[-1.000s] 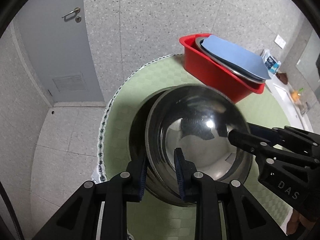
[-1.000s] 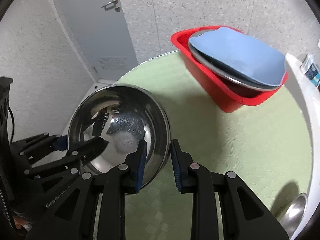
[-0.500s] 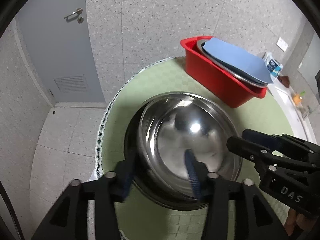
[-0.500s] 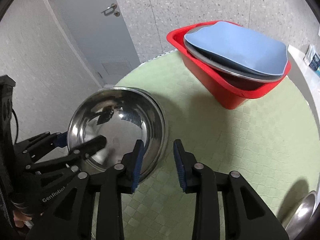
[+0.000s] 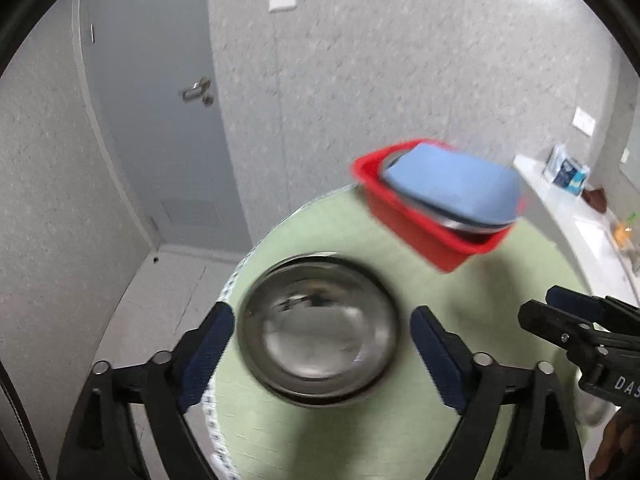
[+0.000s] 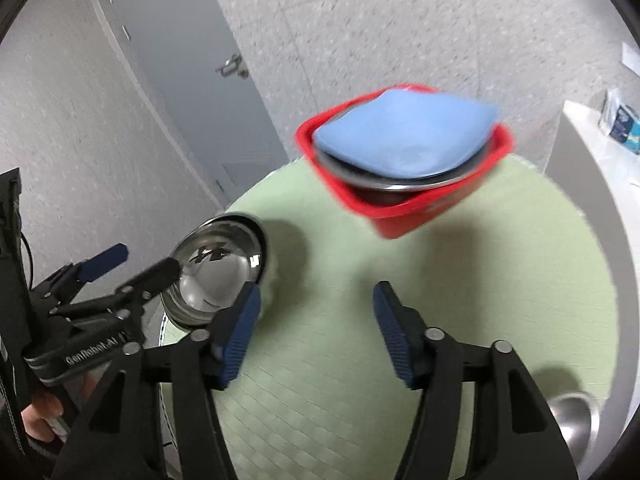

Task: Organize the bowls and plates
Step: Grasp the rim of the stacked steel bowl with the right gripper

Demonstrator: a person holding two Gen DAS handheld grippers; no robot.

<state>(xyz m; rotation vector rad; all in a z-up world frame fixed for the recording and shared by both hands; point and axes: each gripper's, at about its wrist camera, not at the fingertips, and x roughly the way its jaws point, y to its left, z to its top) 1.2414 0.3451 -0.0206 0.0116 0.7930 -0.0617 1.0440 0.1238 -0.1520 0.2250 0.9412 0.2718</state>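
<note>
The bench [image 6: 460,264] has a light green cover with a small checked pattern, and the bowl [image 5: 318,330] on it is shiny silver. The tub [image 6: 404,216] is bright red, with a soft blue plate [image 6: 404,136] on top. Both tongs are black with dark blue pads [image 6: 236,336].

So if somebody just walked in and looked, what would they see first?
Probably the bright red tub at the far side of the round green table, with a big blue plate lying on top of a metal one inside it. Next, the shiny steel bowl sitting near the table's left edge, close to the gray door. Both sets of tongs, left and right, are wide open and hold nothing.
</note>
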